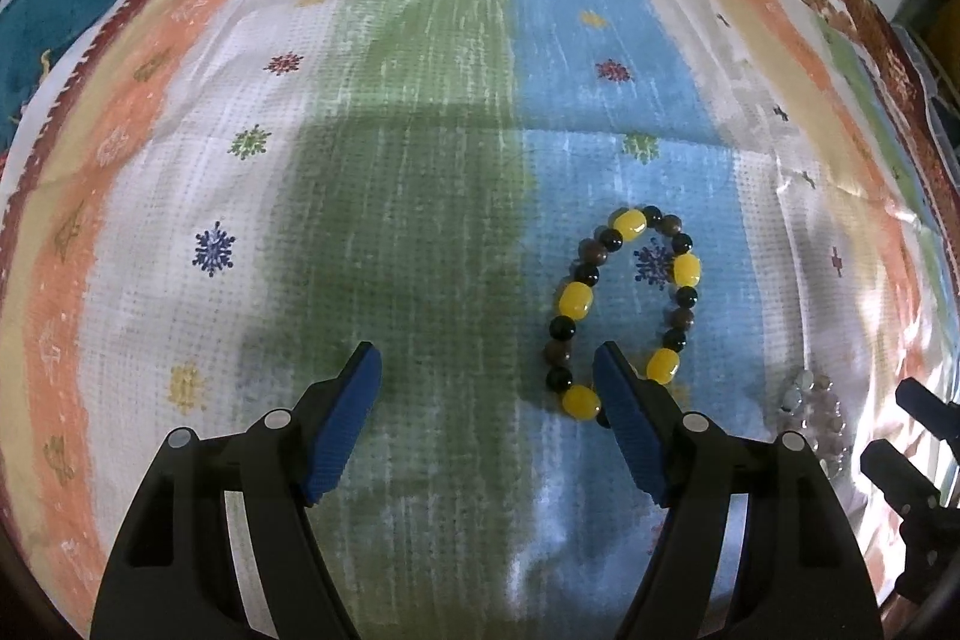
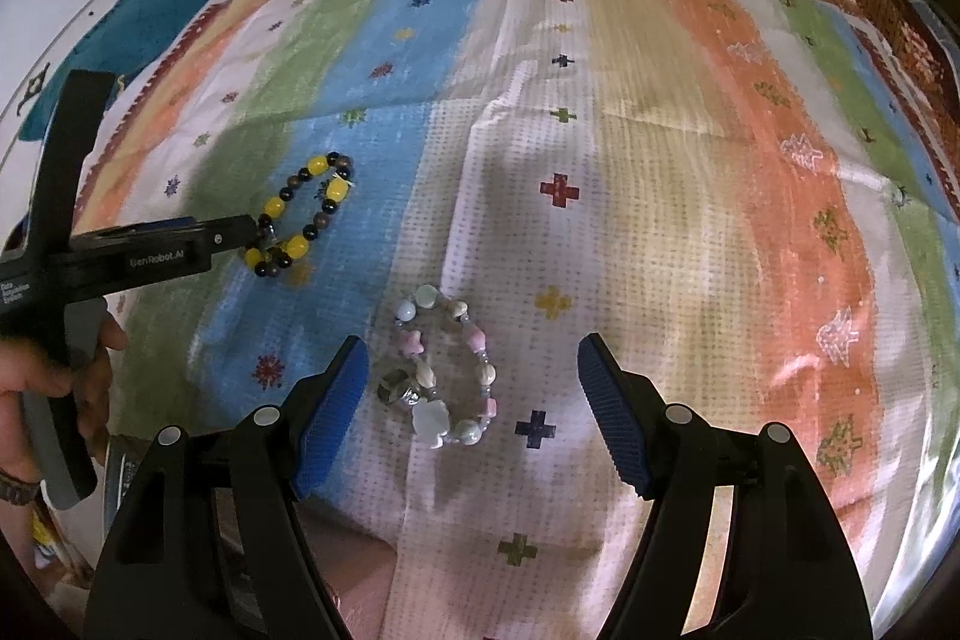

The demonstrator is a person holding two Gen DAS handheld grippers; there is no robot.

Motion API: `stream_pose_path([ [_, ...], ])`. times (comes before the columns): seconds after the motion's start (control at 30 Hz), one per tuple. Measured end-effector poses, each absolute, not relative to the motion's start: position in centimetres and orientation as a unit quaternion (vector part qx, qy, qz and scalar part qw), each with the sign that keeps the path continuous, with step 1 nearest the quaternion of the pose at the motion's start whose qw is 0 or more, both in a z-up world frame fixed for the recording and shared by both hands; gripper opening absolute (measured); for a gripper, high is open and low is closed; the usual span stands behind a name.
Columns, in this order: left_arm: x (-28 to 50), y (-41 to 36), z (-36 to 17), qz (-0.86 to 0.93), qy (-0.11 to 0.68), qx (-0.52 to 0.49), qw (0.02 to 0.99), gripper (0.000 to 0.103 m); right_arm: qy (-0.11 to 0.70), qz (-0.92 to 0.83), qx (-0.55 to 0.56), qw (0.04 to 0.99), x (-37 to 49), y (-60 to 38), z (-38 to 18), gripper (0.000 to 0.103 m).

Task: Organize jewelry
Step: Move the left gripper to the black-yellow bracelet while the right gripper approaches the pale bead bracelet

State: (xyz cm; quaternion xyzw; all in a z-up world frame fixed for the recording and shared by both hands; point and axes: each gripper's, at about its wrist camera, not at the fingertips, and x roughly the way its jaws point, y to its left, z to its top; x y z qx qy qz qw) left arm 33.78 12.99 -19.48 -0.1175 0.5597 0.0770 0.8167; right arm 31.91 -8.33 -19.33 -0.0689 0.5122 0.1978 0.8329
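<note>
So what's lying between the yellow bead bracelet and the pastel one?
Nothing but bare striped cloth. The right wrist view shows the yellow bead bracelet and pastel bracelet lying apart.

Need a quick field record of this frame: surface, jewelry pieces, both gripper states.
surface: striped cloth with small cross and flower motifs
item 1: yellow and dark bead bracelet, lying flat on the blue stripe
item 2: pastel bead bracelet, lying flat on the white stripe
left gripper: open, empty; its right finger sits by the near end of the yellow and dark bead bracelet, contact unclear
right gripper: open, empty, the pastel bead bracelet lies between its fingers
held items: none
</note>
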Motion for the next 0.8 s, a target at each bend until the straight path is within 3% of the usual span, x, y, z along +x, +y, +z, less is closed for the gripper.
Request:
stream_pose_path([
  [0.43, 34.8, 12.7, -20.5, 0.082, 0.558, -0.091, 0.821, 0.077, 0.52, 0.189, -0.076, 0.829, 32.7, -8.2, -20.4, 0.072],
  [0.8, 34.7, 11.9, -21.0, 0.079, 0.547, -0.049, 0.832, 0.074, 0.53, 0.182, -0.088, 0.823, 33.4, -8.1, -21.7, 0.071],
])
